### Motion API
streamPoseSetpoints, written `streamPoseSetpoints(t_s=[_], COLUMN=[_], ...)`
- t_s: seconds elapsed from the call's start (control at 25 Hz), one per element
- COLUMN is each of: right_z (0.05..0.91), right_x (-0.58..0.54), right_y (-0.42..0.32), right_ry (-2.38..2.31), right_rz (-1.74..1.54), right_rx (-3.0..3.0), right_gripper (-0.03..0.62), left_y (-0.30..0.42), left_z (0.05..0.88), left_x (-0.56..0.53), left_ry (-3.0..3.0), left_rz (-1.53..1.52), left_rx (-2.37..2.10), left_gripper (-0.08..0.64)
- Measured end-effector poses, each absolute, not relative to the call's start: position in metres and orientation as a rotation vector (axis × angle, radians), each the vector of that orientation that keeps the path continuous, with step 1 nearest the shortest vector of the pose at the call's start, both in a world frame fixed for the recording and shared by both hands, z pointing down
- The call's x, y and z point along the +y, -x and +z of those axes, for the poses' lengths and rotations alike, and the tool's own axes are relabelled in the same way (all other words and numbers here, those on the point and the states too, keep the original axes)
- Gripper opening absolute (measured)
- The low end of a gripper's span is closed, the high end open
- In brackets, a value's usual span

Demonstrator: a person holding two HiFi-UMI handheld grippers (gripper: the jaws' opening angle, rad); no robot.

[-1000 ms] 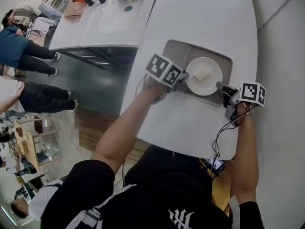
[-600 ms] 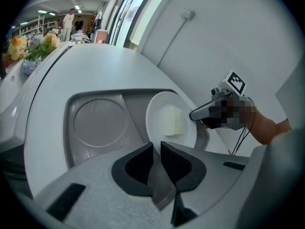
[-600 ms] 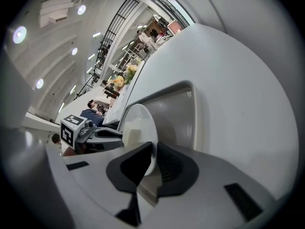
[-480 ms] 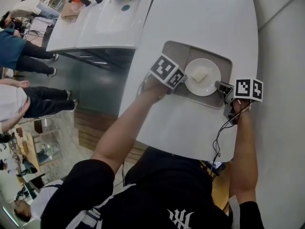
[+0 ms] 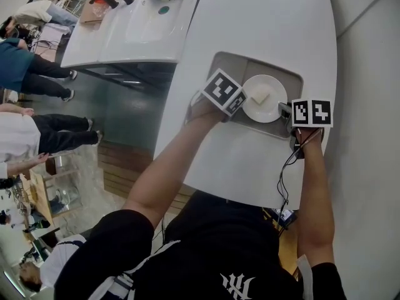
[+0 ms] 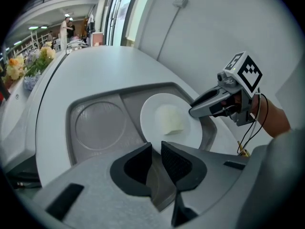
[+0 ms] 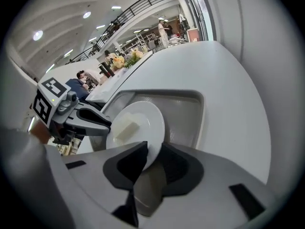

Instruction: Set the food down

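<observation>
The food (image 5: 260, 96), a pale block, lies on a white plate (image 5: 275, 109) that sits in the grey tray (image 5: 232, 67), in the compartment beside a bare round recess. The tray rests on the white table (image 5: 262, 24), near its edge closest to the person. The right gripper (image 7: 152, 154) is at the tray's right side; its jaws have just been opening and stand released, with the plate's rim and the tray's edge between them. The left gripper (image 6: 156, 151) is clamped on the tray's rim at the opposite side, just beside the plate. Beyond stands a second white counter (image 5: 134, 33), with people (image 5: 37, 80) on the floor beside it.
</observation>
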State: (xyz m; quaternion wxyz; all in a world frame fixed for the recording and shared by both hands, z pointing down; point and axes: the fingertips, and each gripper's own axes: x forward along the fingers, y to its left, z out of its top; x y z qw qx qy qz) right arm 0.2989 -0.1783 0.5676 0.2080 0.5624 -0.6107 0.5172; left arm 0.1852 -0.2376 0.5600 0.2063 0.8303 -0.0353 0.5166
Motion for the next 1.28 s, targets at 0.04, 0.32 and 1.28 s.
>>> streamPoseSetpoints(t_s=[0.04,0.32,1.28], right_z=[0.568,0.565,0.367], right_x=[-0.178,-0.178,0.073], right_y=[-0.299,-0.304,-0.142], right_ry=[-1.565,-1.591,-1.699], right_rz=[1.403,1.217,0.636], right_rx=[-1.691,-1.703,-2.794], right_gripper=[0.080,0.098,0.003], left_y=[-0.185,-0.183,-0.040], left_z=[0.560,0.556,0.426], left_x=[-0.237,-0.238,0.024], left_ry=[-2.318,-2.396,-2.761], left_rz=[1.451,1.403,0.328], left_rx=[-0.107,-0.147,0.129], left_gripper=[0.046,0.051,0.017])
